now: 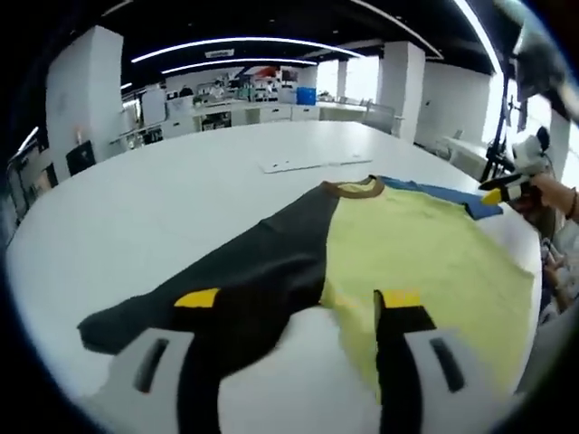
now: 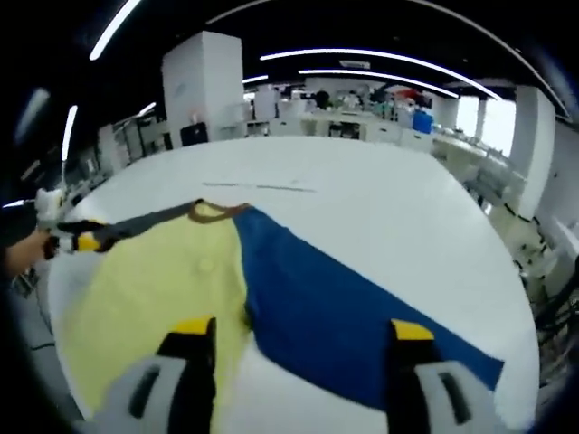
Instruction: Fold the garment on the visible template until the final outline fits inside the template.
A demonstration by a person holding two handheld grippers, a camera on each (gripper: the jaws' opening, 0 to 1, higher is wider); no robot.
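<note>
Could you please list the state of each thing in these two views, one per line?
Garment: spread flat on the table, not yet folded.
Dark sleeve: stretched out flat.
Blue sleeve: stretched out flat.
Left gripper: open, over the dark sleeve and yellow body.
Right gripper: open, over the blue sleeve.
Table: white, bearing the garment.

This is looking like a large open-plan lab or workshop hall: long curved white ceiling light strips are glowing over square white pillars. Cluttered white benches are lining the far side beyond the broad white worktop.
</note>
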